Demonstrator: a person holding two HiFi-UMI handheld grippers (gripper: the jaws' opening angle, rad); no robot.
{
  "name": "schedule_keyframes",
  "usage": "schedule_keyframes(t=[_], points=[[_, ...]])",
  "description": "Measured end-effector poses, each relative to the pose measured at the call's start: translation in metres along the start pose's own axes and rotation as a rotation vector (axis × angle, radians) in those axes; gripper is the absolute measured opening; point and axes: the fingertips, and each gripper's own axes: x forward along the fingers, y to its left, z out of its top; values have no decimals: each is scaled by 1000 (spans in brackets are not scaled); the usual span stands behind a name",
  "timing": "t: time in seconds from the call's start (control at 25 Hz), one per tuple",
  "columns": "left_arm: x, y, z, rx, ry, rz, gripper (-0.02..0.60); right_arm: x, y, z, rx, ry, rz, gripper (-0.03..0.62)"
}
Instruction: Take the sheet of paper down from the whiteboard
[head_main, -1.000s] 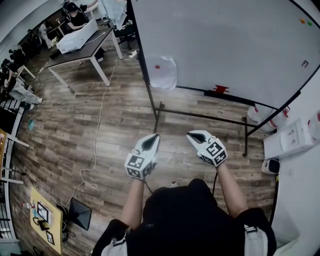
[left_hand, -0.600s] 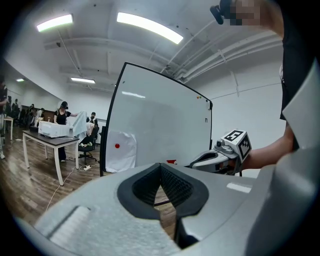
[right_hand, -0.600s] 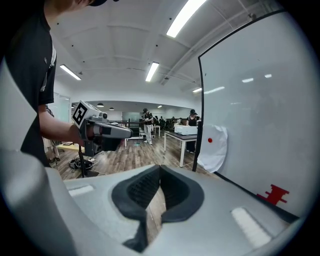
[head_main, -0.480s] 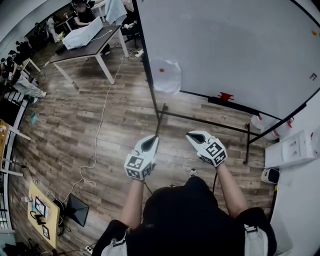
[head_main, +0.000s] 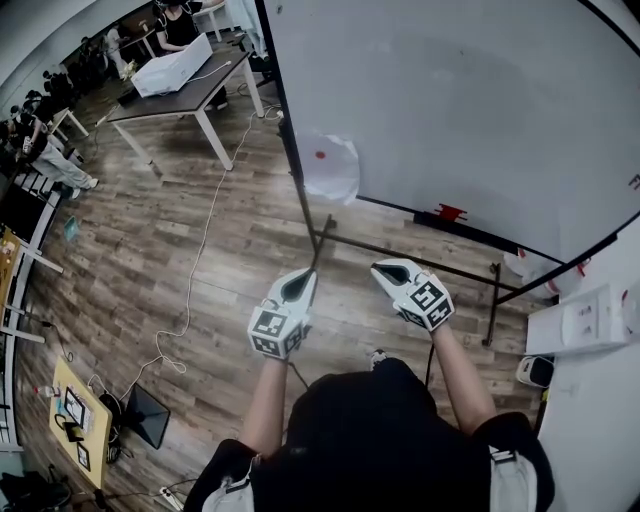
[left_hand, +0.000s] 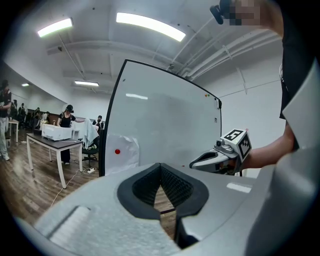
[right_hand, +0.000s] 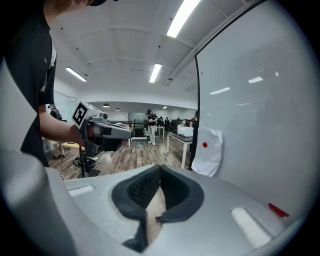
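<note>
Before the whiteboard (head_main: 450, 100) — left gripper (head_main: 303, 277), right gripper (head_main: 382, 268) abreast, closed.

Head view: the person has advanced toward the whiteboard (head_main: 450, 100). The paper (head_main: 328, 165) now sits lower in frame, and its gap to the left claw (head_main: 303, 280) and right claw (head_main: 385, 270) has narrowed, with no contact. The red item (head_main: 450, 212) on the board's lower rail has also dropped in frame and drifted right. Two coloured dots, earlier at the board's upper right, have passed out of frame. The tabletop (head_main: 185, 95) at upper left has slid rightward. The shoe (head_main: 375, 356) below the claws has shifted.
</note>
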Motion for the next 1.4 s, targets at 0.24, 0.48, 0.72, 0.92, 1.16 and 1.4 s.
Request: schedule_keyframes(t=[0.24,0.48,0.72,0.92,1.16,1.4], points=[[22,-11,5,-24,21,22,9,-5,-27,-7,1,7,25,3],[33,-4,7,-19,6,90,9,-5,-46,-7,-15,6,73,4],[47,-6,13,-19,0,144,9,-3,-67,-7,-25,-6,117,3],[63,-12,11,-27,9,182,9,-2,-85,-12,-21,-14,158,5],[77,-16,12,-17,0,228,9,-4,-101,-17,-28,-17,198,4],[89,-25,10,-18,-9,262,9,-8,-119,-22,-32,-17,215,3]])
